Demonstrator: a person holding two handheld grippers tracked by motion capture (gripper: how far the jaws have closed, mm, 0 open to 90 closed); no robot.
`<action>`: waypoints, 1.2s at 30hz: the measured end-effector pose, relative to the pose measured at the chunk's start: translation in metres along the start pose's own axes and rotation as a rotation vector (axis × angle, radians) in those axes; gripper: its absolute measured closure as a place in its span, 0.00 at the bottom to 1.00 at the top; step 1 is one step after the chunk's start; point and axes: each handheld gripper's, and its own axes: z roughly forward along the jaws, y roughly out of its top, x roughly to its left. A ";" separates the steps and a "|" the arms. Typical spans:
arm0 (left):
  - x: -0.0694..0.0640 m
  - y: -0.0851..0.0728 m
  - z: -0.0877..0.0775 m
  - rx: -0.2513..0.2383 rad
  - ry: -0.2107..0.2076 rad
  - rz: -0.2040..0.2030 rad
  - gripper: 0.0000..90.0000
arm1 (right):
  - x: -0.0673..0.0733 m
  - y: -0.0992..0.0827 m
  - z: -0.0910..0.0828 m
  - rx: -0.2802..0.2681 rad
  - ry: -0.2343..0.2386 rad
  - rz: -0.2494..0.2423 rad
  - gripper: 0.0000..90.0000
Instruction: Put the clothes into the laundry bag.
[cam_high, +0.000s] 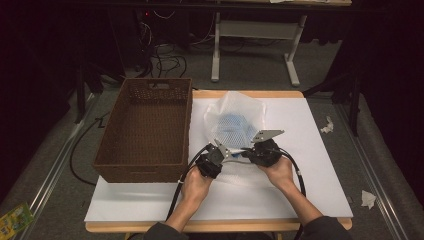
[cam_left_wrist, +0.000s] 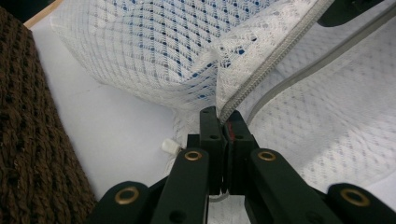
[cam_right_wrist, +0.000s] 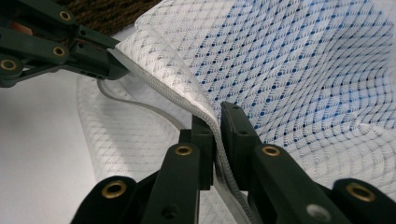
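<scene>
On the white board beside the wicker basket (cam_high: 145, 125), the mesh laundry bag (cam_high: 237, 122) lies ahead of both grippers, left gripper (cam_left_wrist: 220, 116) and right gripper (cam_right_wrist: 215, 123) each clenched on its zipper edge (cam_right_wrist: 163, 79), which runs between them.

The left gripper (cam_left_wrist: 223, 116) is pinching the zipper edge (cam_left_wrist: 275, 53) of a white mesh bag (cam_left_wrist: 154, 42), its 2 black jaws pressing together. A brown woven basket (cam_left_wrist: 28, 140) is standing at the left on the white table (cam_left_wrist: 121, 135).
</scene>
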 end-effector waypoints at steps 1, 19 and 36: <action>0.000 0.000 0.002 0.006 -0.004 -0.001 0.98 | 0.000 -0.001 0.001 0.002 0.003 0.010 0.94; 0.000 -0.005 0.016 0.037 -0.019 -0.035 0.98 | -0.006 -0.016 0.009 0.026 -0.007 0.031 0.84; 0.006 -0.009 0.026 0.070 -0.011 -0.064 0.97 | -0.014 -0.034 -0.002 -0.005 0.013 0.093 0.64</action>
